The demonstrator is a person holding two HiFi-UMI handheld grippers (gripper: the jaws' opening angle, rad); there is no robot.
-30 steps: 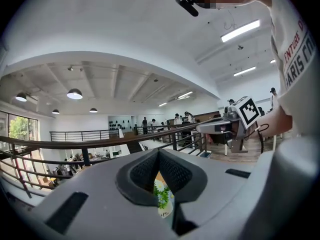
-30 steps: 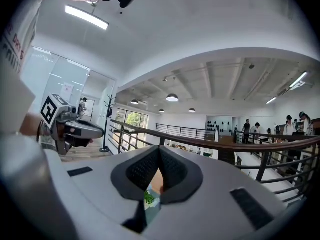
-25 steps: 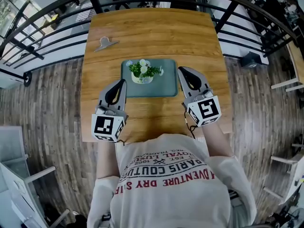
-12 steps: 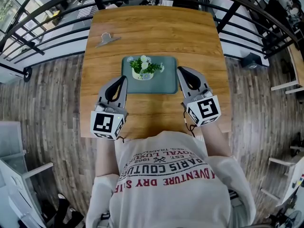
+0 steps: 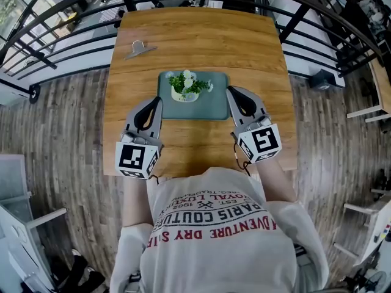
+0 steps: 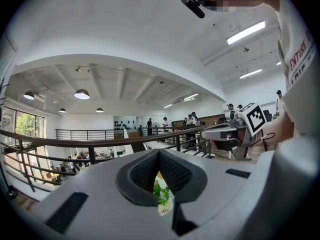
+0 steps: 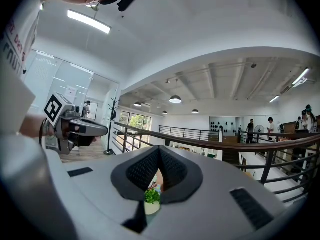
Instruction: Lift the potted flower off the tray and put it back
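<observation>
the left gripper (image 5: 157, 102) has its two dark ribbed jaws pressed together at the tips with nothing between them, and the right gripper (image 5: 233, 91) is closed the same way, also empty. both hang about level over the near part of the light brown wooden table (image 5: 195, 38), one at each near corner of the flat grey-green rectangular tray (image 5: 211, 107); whether the tips touch its rim i cannot tell. the small white pot (image 5: 185, 88) of green leaves and white blossoms stands upright on the tray, left of its middle and toward the far edge, apart from both grippers. that fits a pot waiting to be lifted as well as one already set back. the risks, as i judge them: closed jaws brought against the pot would shove or tip it instead of taking it. the leaves overhang the rim, so pads could close on foliage and let the pot slip. a tip catching the rim could slide the tray on the smooth wood. the silver metal clip (image 5: 137, 49) lies well apart.
</observation>
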